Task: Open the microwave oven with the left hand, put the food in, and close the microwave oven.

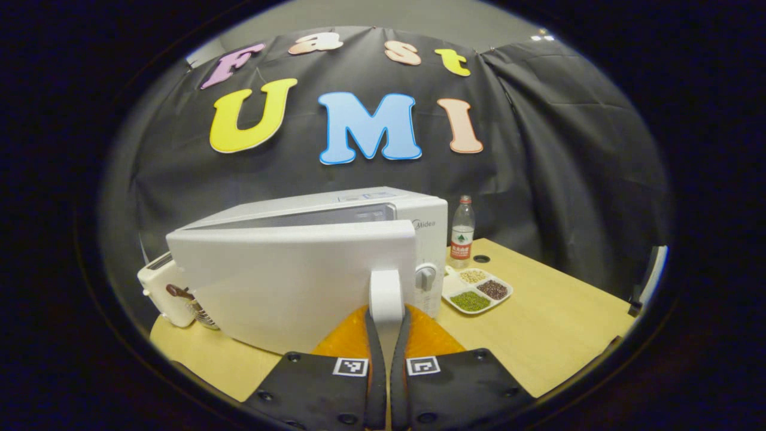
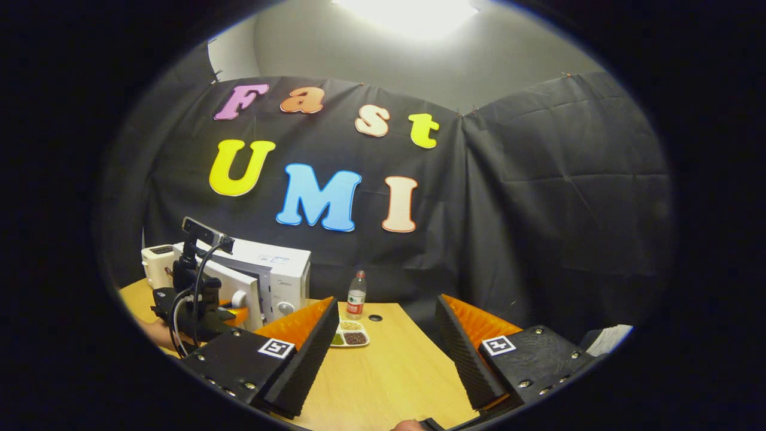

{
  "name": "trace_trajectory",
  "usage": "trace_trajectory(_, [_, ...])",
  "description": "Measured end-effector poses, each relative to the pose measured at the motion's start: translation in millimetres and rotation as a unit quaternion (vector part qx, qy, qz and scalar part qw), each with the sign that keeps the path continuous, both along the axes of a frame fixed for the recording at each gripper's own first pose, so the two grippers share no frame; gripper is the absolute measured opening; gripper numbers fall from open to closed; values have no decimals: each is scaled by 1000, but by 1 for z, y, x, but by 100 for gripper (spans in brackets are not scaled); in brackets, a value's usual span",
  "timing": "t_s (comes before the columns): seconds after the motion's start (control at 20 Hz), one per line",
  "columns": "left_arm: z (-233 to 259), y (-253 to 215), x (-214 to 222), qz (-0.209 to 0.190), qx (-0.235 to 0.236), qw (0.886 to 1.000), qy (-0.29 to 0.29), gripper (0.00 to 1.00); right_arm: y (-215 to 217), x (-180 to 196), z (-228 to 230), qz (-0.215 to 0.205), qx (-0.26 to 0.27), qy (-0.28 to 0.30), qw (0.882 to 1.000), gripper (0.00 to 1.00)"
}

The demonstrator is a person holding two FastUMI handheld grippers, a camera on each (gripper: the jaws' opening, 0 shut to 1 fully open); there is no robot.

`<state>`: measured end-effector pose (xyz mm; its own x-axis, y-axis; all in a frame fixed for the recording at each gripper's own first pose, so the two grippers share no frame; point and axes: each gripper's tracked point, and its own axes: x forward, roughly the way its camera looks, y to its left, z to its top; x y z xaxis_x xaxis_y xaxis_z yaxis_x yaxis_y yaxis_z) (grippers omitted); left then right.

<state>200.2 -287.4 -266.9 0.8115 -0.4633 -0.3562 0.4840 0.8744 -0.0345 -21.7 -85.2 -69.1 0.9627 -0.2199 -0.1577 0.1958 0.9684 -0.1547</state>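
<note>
At frame centre, the left gripper (image 1: 386, 335) is pinching the microwave door (image 1: 293, 281) by its handle (image 1: 385, 296), swinging it open.
Lower right of it, the food tray (image 1: 477, 291) is waiting on the table (image 1: 556, 323); the right gripper (image 2: 383, 347), fingers spread and empty, is likely needing to fetch it next.

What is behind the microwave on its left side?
A small white appliance stands at the left rear of the microwave; the half-open door, held by the left gripper, hides most of it, so its type is unclear.
</note>
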Motion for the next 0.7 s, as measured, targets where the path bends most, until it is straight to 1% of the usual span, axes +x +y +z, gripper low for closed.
trace_trajectory(0.05, [2,8,-8,4,-5,1000,3,9,5,0,2,14,3,-5,1000,98])
trace_trajectory(0.15, [3,25,-27,18,-13,1000,13,9,15,-1,5,43,9,-13,999,98])
trace_trajectory(0.3, [7,57,-53,41,-2,999,10,10,31,-2,3,84,21,-17,996,98])
trace_trajectory(0.4, [7,75,-67,54,-5,998,16,10,42,-7,2,111,33,-16,993,98])
trace_trajectory(0.55, [10,105,-84,70,2,997,11,10,61,-9,7,142,38,-20,989,98])
trace_trajectory(0.6, [10,118,-91,77,6,997,10,14,68,-9,8,150,39,-22,988,98])
trace_trajectory(0.65, [10,130,-96,85,8,996,12,14,76,-10,11,157,42,-25,986,98])
trace_trajectory(0.7, [10,141,-101,92,8,996,16,10,85,-10,12,165,46,-24,985,98])
